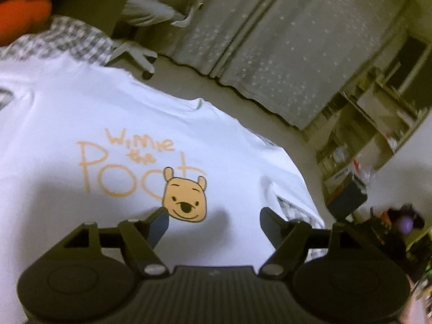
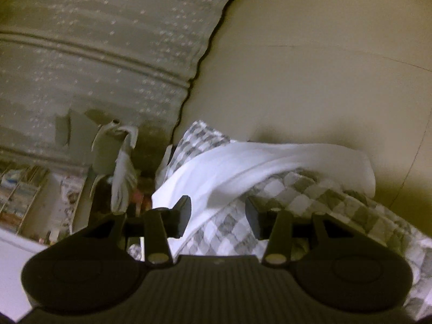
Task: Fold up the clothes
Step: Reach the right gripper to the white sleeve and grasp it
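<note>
A white T-shirt [image 1: 81, 113] with orange lettering and a yellow bear face lies spread flat on a grey-and-white checked bedcover [image 1: 73, 40]. My left gripper [image 1: 214, 216] hovers just above the shirt's lower front, jaws wide apart and holding nothing. In the right wrist view a white part of the shirt [image 2: 243, 167] drapes over the edge of the checked bedcover [image 2: 324, 199]. My right gripper [image 2: 218, 213] stands open at that edge, its left finger [image 2: 182, 213] close to the white cloth, with nothing gripped.
Grey star-patterned curtains [image 1: 283, 54] hang behind the bed. A white office chair base [image 1: 140, 56] stands on the pale floor [image 2: 310, 67]. An orange cushion [image 1: 21, 13] lies at the far left. Cluttered shelves [image 1: 372, 124] and a dark box [image 1: 348, 197] stand at the right.
</note>
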Motion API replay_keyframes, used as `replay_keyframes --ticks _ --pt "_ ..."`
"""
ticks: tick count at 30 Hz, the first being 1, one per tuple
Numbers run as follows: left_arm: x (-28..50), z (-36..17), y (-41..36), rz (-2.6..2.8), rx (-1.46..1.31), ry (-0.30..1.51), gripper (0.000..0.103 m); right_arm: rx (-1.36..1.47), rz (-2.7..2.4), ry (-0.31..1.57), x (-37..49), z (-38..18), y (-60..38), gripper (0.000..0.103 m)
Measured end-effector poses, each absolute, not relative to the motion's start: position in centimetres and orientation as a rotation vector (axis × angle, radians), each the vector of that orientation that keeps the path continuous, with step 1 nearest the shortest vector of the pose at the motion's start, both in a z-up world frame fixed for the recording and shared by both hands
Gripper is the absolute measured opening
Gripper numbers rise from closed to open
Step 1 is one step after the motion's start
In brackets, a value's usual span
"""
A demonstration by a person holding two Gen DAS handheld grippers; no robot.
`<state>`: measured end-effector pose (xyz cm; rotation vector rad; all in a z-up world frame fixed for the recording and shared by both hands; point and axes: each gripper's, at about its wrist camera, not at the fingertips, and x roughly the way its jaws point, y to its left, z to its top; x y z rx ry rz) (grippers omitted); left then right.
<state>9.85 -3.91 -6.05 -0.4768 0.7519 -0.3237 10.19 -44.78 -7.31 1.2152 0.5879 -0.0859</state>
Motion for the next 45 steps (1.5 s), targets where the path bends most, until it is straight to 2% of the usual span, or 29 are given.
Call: replay_keyframes --ticks 5,18,23,25,30,45 --pt "9.6 -5.8 -3.2 -0.306 -0.487 0.75 0.075 1.283 -0.233 0.596 10.7 -6.8 -44.4 0.046" --pt "9.7 -5.5 -1.7 -0.276 -0.555 0.751 0.075 1.139 -0.548 0.608 12.4 -5.2 -41.3 0.046" --pt "10.0 -5.6 -0.7 -0.257 -0.589 0.747 0.075 1.119 -0.624 0.587 12.6 -7.0 -41.1 0.033" --pt "10.2 -5.6 -0.3 -0.243 -0.597 0.742 0.075 1.12 -0.624 0.563 12.4 -7.7 -41.4 0.021" --pt "10.9 -5.8 0.9 -0.218 -0.622 0.737 0.075 1.056 -0.605 0.498 12.3 -7.5 -40.9 0.013" --pt "11.3 -5.1 2.4 -0.203 -0.591 0.697 0.075 0.728 -0.565 0.316 13.8 -4.2 -38.1 0.012"
